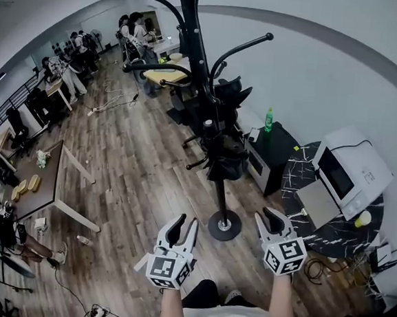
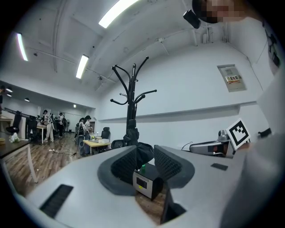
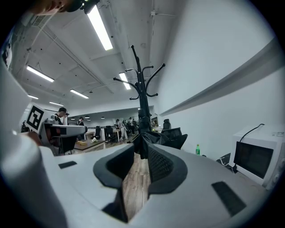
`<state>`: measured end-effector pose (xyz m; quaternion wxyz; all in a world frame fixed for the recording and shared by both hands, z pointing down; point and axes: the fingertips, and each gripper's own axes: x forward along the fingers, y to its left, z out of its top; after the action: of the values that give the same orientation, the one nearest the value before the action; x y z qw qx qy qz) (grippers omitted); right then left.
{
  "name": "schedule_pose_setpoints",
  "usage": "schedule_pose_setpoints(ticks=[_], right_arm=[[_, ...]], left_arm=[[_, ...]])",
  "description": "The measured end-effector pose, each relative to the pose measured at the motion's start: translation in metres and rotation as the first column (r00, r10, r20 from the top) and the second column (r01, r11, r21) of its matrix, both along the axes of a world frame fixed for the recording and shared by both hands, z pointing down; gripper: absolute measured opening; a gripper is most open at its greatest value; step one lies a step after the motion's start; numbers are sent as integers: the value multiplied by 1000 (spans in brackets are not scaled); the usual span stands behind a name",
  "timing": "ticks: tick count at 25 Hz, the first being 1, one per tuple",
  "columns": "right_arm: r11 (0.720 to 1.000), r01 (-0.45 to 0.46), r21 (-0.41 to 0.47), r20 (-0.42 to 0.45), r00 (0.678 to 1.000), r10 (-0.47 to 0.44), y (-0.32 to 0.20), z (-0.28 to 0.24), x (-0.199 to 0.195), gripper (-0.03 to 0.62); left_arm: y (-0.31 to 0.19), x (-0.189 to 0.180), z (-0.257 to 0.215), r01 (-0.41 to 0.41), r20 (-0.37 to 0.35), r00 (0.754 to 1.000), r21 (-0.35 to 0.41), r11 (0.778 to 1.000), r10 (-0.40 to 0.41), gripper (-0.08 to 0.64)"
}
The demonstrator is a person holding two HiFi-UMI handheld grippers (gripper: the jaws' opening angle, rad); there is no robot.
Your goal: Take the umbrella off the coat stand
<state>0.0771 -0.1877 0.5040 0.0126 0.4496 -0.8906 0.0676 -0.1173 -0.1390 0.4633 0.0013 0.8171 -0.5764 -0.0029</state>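
Presently both tools are empty: the left gripper and the right gripper each have their 2 jaws spread, well apart from the coat stand. The folded black umbrella hangs low against its pole. It is probably light, with soft, slippery fabric, so pinch the stiff shaft near the top, not loose cloth.

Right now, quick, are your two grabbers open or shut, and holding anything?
Left gripper: jaws open, holding nothing.
Right gripper: jaws open, holding nothing.
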Motion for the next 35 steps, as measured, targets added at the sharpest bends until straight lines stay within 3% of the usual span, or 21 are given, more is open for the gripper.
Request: schedule_pose_setpoints(ticks=[8,15,25,29,35], right_arm=[[999,42,33,3,999,-42,-42,-24,-21,107],[995,48,88,-2,999,-48,-97,-64,-48,101],[985,35,169,23,999,-39,-185,-123,-95,92],[978,17,206,52,998,-29,-202,-144,-104,92],[971,-11,240,116,993,-17,-216,-174,-112,90]], left_arm=[[-51,0,-16,-44,-44,998,38,998,45,130],[-122,-4,-61,-112,-69,990,119,987,121,124],[-210,-3,-112,-229,-96,963,207,951,253,110],[-231,11,-135,-286,-63,949,243,927,309,107],[-250,19,-158,-333,-33,936,238,912,351,107]])
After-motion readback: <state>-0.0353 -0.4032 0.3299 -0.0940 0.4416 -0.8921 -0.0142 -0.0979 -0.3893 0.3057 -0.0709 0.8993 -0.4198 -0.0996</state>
